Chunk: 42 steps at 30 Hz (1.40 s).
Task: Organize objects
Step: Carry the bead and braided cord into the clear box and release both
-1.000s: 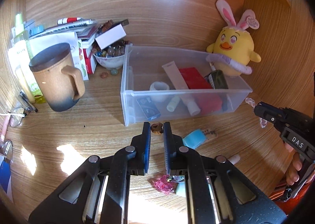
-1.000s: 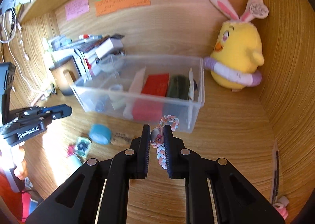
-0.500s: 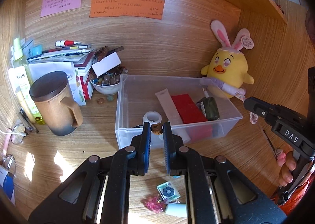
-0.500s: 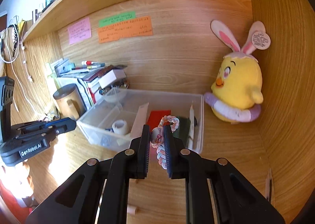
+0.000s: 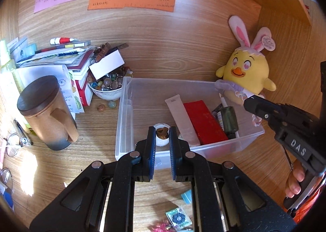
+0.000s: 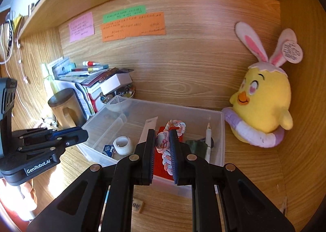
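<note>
A clear plastic bin (image 5: 122,122) stands on the wooden desk; it also shows in the right wrist view (image 6: 222,128). It holds a white tube (image 5: 181,118), a red box (image 5: 203,122), a dark green bottle (image 5: 228,120) and a white tape roll (image 6: 122,145). My left gripper (image 5: 162,132) is shut on a small brown object (image 5: 162,131), held above the bin's near side. My right gripper (image 6: 162,142) is shut on a pink-and-white braided cord (image 6: 175,127), held over the bin's near-right part; it shows at the right of the left wrist view (image 5: 254,107).
A yellow bunny-eared chick plush (image 5: 246,73) sits right of the bin. A lidded brown mug (image 5: 46,113), a bowl of marbles (image 5: 108,89) and stacked books (image 5: 67,56) stand left. Small items lie on the desk before the bin (image 5: 179,217). A wooden tile (image 6: 138,205) lies near.
Both grippers have risen from desk level and moved forward, carrying the brown object and the braided cord from in front of the bin to above its near side.
</note>
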Available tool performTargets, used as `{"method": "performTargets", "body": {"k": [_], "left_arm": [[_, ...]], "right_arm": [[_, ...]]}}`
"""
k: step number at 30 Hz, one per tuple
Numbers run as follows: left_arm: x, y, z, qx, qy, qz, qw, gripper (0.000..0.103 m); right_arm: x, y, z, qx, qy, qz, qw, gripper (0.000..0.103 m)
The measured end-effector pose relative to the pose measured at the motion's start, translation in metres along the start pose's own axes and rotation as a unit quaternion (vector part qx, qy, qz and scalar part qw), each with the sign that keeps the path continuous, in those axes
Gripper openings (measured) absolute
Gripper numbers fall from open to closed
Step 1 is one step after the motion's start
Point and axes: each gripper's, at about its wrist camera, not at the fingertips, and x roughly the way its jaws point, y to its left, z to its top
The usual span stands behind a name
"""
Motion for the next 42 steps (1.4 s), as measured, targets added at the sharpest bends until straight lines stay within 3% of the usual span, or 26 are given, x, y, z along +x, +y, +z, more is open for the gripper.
{"method": "performTargets", "body": {"k": [14,26,28,29,32,34,42], "left_arm": [[0.036,-0.001,0.005,0.007,0.032,0.009,0.9994,0.012],[0.05,-0.003,0.003,0.011,0.044,0.007,0.999,0.012],[0.05,-0.002,0.003,0.011,0.044,0.007,0.9989,0.017],[0.05,-0.002,0.003,0.011,0.044,0.007,0.999,0.025],[0.045,-0.003,0.004,0.011,0.037,0.01,0.9992,0.045],[0.041,-0.004,0.004,0.013,0.03,0.01,0.9994,0.051],[0.013,-0.007,0.006,0.02,0.0,0.018,0.9996,0.074]], "right_arm": [[0.049,0.005,-0.012,-0.035,0.05,-0.023,0.998,0.012],[0.066,0.01,-0.018,-0.051,0.073,-0.021,0.996,0.012],[0.067,0.01,-0.018,-0.05,0.075,-0.021,0.996,0.015],[0.067,0.009,-0.018,-0.051,0.076,-0.023,0.996,0.016],[0.065,0.008,-0.017,-0.05,0.076,-0.027,0.995,0.034],[0.061,0.007,-0.017,-0.049,0.07,-0.028,0.996,0.047],[0.04,0.012,-0.011,-0.055,0.05,-0.037,0.997,0.068]]}}
